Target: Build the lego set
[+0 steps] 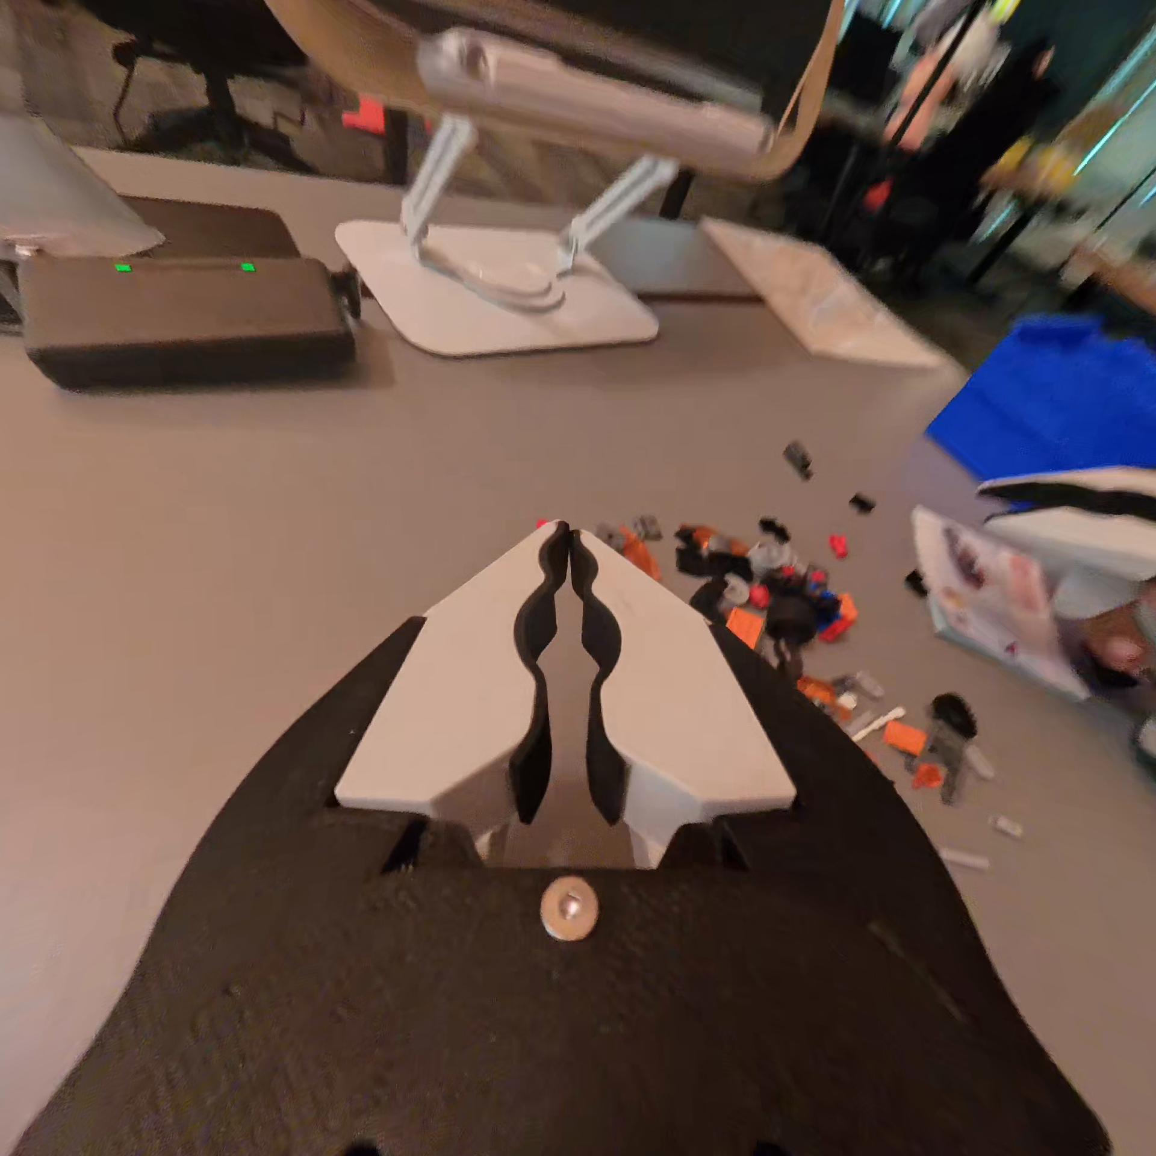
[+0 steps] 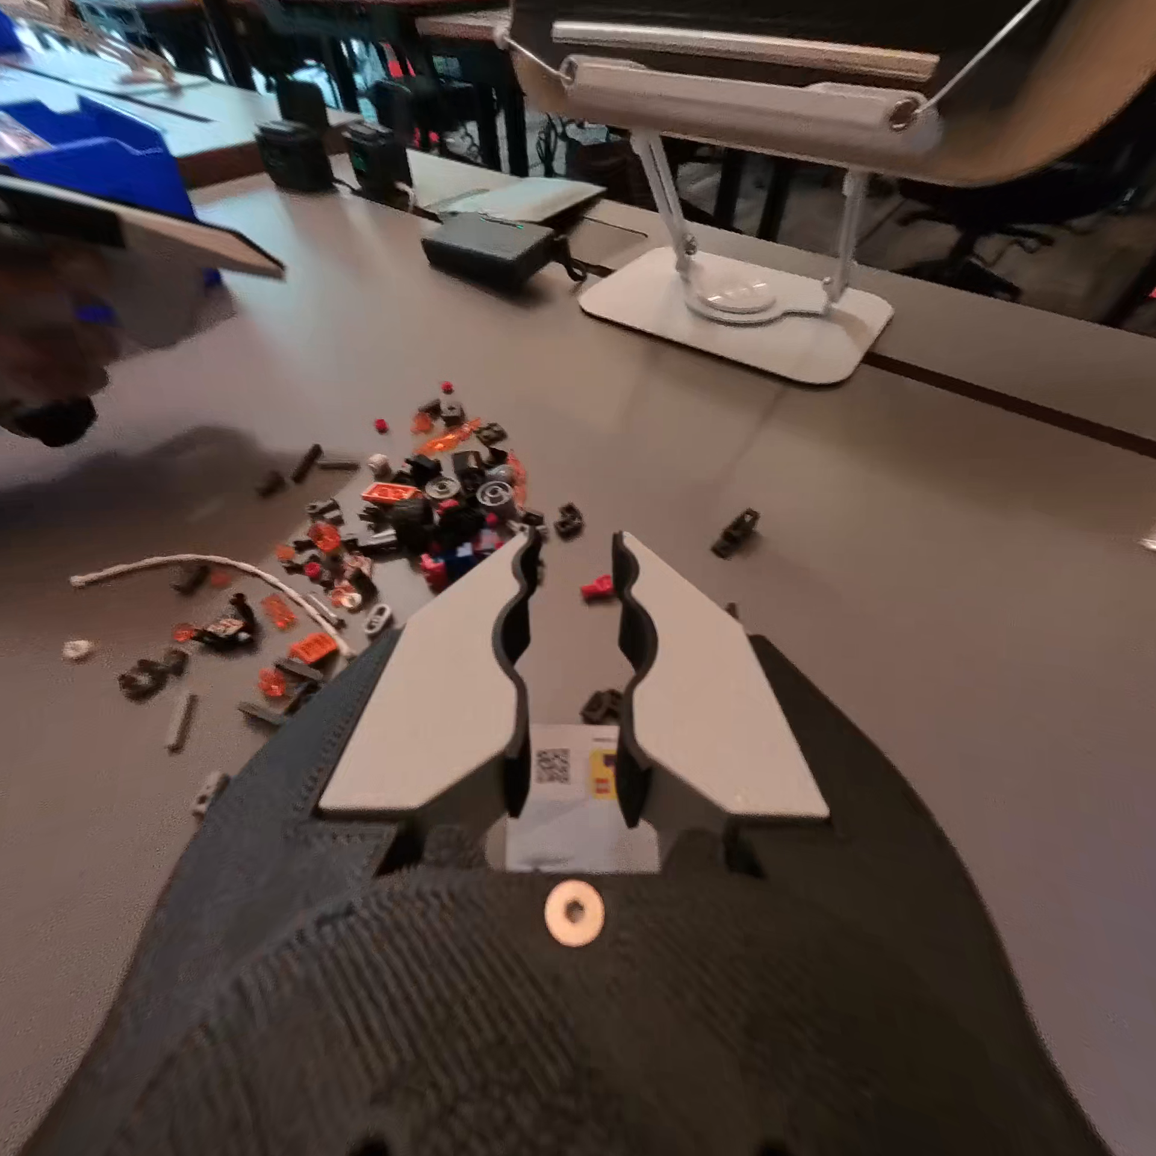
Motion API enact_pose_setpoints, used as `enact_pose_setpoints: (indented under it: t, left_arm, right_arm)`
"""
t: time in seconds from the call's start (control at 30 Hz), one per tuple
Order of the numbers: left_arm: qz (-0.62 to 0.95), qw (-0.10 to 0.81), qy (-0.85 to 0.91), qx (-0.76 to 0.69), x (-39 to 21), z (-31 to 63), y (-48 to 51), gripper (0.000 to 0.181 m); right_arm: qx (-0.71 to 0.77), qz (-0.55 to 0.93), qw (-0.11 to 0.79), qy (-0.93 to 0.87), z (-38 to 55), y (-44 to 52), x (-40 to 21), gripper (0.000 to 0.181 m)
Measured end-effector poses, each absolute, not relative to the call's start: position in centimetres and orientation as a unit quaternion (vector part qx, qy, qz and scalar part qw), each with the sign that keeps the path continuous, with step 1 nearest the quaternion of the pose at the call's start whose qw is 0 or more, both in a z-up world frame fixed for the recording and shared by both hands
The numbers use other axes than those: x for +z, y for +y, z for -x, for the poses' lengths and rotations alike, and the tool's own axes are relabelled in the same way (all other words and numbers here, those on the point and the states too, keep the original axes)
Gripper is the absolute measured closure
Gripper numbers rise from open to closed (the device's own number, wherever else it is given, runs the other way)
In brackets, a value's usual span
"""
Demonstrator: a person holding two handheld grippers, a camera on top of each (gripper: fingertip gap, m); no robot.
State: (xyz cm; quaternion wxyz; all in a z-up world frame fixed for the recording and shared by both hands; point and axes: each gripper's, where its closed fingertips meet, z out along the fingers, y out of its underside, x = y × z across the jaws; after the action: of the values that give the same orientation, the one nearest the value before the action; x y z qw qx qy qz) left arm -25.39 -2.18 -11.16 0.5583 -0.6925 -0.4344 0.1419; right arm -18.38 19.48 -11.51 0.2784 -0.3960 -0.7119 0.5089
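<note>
- Loose lego pieces (image 2: pixel 431 507), orange, black, grey and red, lie scattered in a heap mid-tabletop (image 2: pixel 813 532).
- Left gripper (image 1: pixel 566 532): fingers pinched together, holding nothing visible.
- Right gripper (image 2: pixel 575 544): fingers apart, empty, above a red piece (image 2: pixel 597 588).
- White stand (image 2: pixel 738 313) behind, blue bin (image 1: pixel 1051 400) beside.

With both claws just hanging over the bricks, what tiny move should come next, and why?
Probably ease the right gripper down onto the small red piece lying between its open fingers. The left gripper is shut and empty, beside the loose pile.

Grey tabletop (image 2: pixel 813 500) with white monitor stand (image 2: pixel 738 313), black power brick (image 2: pixel 488 247); dim office desks (image 2: pixel 187 131) behind
</note>
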Motion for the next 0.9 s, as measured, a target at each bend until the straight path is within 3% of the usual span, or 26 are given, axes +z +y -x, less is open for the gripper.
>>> enact_pose_setpoints:
  t: [0.13,0.23,0.5,0.9]
  left_arm:
    - [0.663,0.612,-0.405,0.149,-9.2,25.8,-2.8,0.181]
    - [0.672,0.596,-0.394,0.195,-9.3,25.9,-3.0,0.181]
    - [0.714,0.544,-0.323,0.300,-9.9,23.8,-1.8,0.181]
    - [0.707,0.548,-0.352,0.273,-11.0,23.5,-2.4,0.181]
  right_arm:
    - [0.531,0.415,0.275,-0.686,18.8,21.6,-10.6,0.148]
    - [0.547,0.421,0.293,-0.662,18.5,23.4,-9.5,0.141]
    - [0.555,0.394,0.328,-0.655,17.4,23.9,-8.7,0.141]
    - [0.401,0.406,0.376,-0.730,17.8,23.8,-13.1,0.140]
